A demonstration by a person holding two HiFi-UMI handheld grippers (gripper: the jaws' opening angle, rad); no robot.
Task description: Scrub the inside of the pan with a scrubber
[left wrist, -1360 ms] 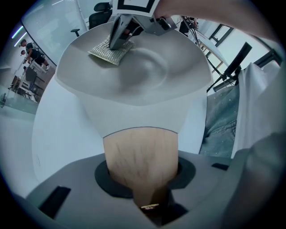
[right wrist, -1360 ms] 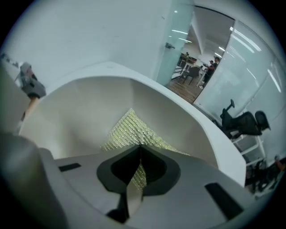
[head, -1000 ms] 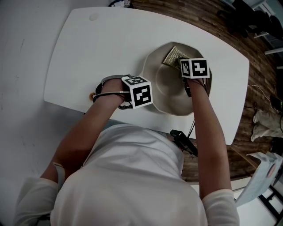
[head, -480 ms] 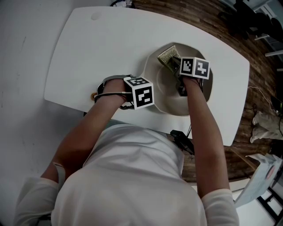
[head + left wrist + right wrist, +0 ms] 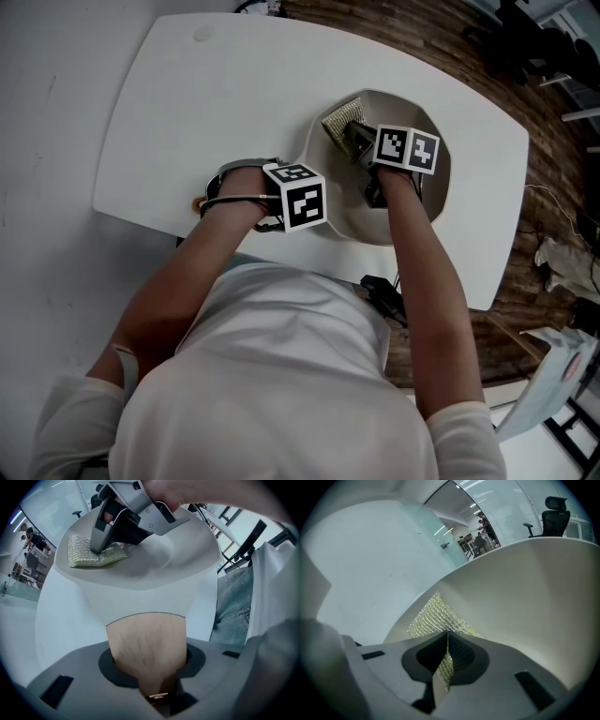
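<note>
Scrubber (image 5: 339,117) (1) slid left, pinched in right tool (image 5: 446,641), left tool (image 5: 150,667) clamped on handle (image 5: 147,637), 1 pan (image 5: 427,197)

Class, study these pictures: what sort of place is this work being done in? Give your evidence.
Probably an office or lab, not a kitchen: an office chair, glass partitions with people beyond, and a white table on a wooden floor.

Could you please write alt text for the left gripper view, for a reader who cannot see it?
The left gripper is shut on the pale wooden handle of a round off-white pan on a white table. Inside the pan, at upper left, the right gripper holds a yellow-green mesh scrubber against the pan's sloping wall.
</note>
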